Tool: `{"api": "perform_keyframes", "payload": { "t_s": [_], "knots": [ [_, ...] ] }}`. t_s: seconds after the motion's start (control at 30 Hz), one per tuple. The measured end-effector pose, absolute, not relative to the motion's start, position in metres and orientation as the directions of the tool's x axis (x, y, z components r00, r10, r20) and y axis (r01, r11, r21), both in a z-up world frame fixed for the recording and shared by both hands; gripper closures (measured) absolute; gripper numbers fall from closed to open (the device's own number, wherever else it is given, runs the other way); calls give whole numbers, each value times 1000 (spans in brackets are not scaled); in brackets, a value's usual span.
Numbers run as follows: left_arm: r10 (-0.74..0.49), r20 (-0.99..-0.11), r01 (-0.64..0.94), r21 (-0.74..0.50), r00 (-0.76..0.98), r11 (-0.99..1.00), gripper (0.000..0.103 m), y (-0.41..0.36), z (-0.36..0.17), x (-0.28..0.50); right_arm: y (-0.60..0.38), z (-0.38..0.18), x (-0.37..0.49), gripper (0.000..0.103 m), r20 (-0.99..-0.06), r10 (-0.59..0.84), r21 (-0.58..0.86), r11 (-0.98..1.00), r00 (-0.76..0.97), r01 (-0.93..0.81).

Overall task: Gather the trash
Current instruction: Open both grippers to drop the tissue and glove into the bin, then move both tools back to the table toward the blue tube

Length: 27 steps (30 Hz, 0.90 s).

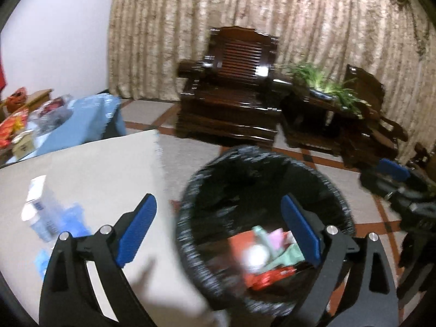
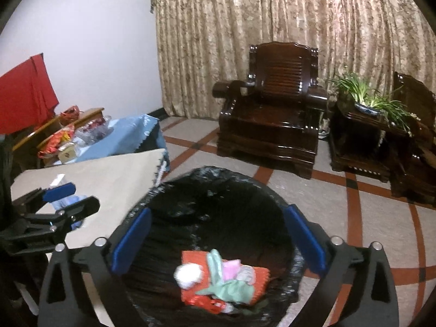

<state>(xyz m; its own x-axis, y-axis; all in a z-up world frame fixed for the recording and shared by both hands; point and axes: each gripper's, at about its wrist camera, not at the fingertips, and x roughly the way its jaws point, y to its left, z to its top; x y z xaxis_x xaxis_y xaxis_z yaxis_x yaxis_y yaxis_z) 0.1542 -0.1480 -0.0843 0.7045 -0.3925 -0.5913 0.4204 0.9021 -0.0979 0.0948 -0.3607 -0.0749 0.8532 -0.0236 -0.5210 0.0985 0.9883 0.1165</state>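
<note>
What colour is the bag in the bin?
Black, shiny plastic bag, clearest in the right wrist view.

Trash (image 2: 220,280) in bin (image 2: 190,179); table (image 2: 114,179) left of bin; armchair (image 2: 272,120) behind.

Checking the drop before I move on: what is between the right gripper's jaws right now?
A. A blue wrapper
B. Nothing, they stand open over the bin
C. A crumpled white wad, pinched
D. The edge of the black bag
B: the right gripper stands wide open with nothing between its pads, above the black-lined bin, where the trash pile lies at the bottom.
</note>
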Motion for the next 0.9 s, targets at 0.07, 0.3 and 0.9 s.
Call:
{"api": "perform_keyframes", "payload": {
  "t_s": [0.07, 0.3, 0.9],
  "knots": [
    [-355, -592, 382, -86, 723, 920, 12, -131, -85, 149, -349, -73, 96, 6, -509, 1, 128, 989, 861, 74],
    [-170, -595, 190, -30, 785, 981, 12, -51, -91, 136, -290, -75, 104, 6, -483, 114, 156, 987, 868, -43],
    [22, -641, -49, -24, 767, 999, 12, 62, -121, 115, -156, -109, 130, 6, -507, 340, 158, 940, 792, -303]
  ]
}}
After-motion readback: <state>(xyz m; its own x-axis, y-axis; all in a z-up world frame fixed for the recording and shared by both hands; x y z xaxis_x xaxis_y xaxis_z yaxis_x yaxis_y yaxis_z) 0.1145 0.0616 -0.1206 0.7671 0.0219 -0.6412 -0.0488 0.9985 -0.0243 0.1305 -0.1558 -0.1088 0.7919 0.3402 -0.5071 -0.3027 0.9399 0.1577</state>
